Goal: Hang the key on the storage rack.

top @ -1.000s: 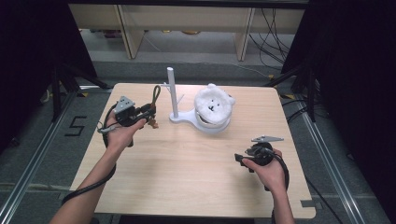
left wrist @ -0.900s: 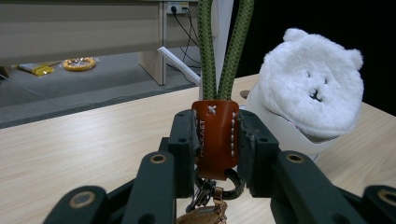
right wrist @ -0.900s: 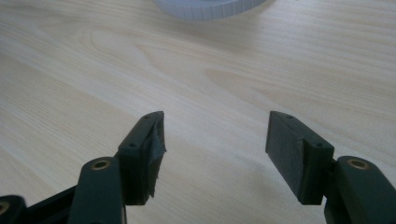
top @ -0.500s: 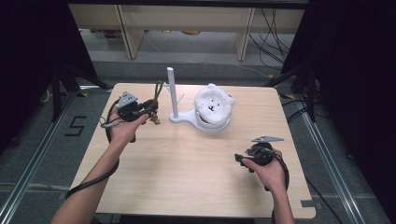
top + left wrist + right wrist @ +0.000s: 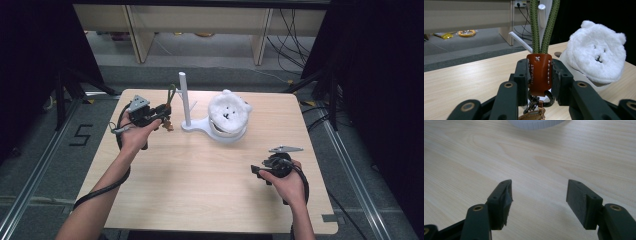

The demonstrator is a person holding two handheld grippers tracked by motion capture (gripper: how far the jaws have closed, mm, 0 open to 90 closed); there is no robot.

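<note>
While you are holding the keychain up by the stand, the job is looking roughly half done.

Left gripper (image 5: 162, 116): you are pinching the brown leather tab (image 5: 539, 74) of the keychain between both jaws; in the left gripper view the pads are pressing on either side of it.

Keychain: its green cord loop (image 5: 543, 27) is rising straight up out of the tab, and a metal clasp (image 5: 536, 102) with a tan tag is dangling below. It is hanging clear of the table (image 5: 200, 185), at about nine o'clock from the stand's post.

Stand: the white post (image 5: 183, 97) is standing upright on its flat base, near the table's twelve o'clock edge, with a thin side peg (image 5: 521, 42) sticking out toward the keychain. Nothing is hanging on it so far.

Plush: the white bear head (image 5: 228, 114) is sitting on the round part of the base, at three o'clock from the post, not touching your gripper.

Right gripper (image 5: 260, 171): you are resting it low at about five o'clock on the table, well apart from the stand, jaws spread wide and gripping nothing.

Done: the pickup and lift are looking complete.

Left: you are probably heading to thread the loop over the peg or post, then let go; that part is not yet begun.
</note>
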